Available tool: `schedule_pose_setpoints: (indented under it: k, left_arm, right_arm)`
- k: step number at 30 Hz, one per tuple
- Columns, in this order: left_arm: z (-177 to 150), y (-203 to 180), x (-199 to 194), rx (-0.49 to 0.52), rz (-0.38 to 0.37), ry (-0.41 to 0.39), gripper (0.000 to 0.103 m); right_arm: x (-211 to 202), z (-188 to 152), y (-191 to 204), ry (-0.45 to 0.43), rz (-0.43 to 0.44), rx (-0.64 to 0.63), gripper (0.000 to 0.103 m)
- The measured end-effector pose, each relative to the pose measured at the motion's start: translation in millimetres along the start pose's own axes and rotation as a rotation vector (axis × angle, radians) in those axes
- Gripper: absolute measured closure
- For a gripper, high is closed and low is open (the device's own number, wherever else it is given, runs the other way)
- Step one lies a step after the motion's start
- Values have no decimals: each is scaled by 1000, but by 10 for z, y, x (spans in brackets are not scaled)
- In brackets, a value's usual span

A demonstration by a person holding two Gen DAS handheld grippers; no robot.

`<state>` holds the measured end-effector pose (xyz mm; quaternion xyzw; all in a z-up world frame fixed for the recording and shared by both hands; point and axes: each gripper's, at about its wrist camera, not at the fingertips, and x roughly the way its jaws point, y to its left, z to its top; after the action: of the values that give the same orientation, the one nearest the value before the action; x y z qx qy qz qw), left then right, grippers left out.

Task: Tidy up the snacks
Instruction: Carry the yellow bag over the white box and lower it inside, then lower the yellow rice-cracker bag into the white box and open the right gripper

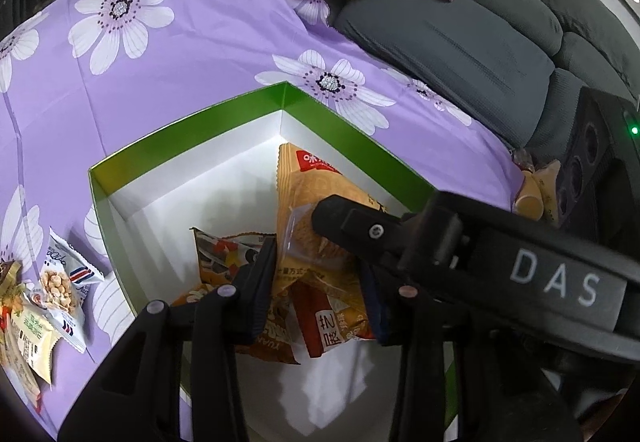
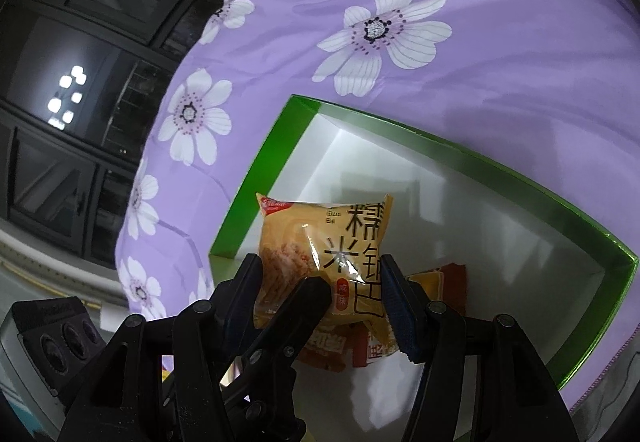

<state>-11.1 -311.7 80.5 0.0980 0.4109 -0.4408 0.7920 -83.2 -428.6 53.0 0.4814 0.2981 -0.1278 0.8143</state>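
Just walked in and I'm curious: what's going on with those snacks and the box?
Someone is sorting snacks into a green box on a purple flowered cloth. The right claw grips an orange snack bag over the box, with the left claw beside it. Several packets already lie inside; a few more packets wait on the cloth.

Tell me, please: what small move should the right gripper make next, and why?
Probably open the right gripper and let go of the yellow snack bag. The bag already hangs over the inside of the green box, just above the other snacks lying there, so it would drop among them.
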Motion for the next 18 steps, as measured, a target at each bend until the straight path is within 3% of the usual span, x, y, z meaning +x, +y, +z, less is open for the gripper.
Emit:
schedule_pose_setpoints:
  k: [18]
  left_arm:
    - [-29,70,169,-32,49,75,62]
  right_arm:
    - [110,-18,21,6,-126,-15,55]
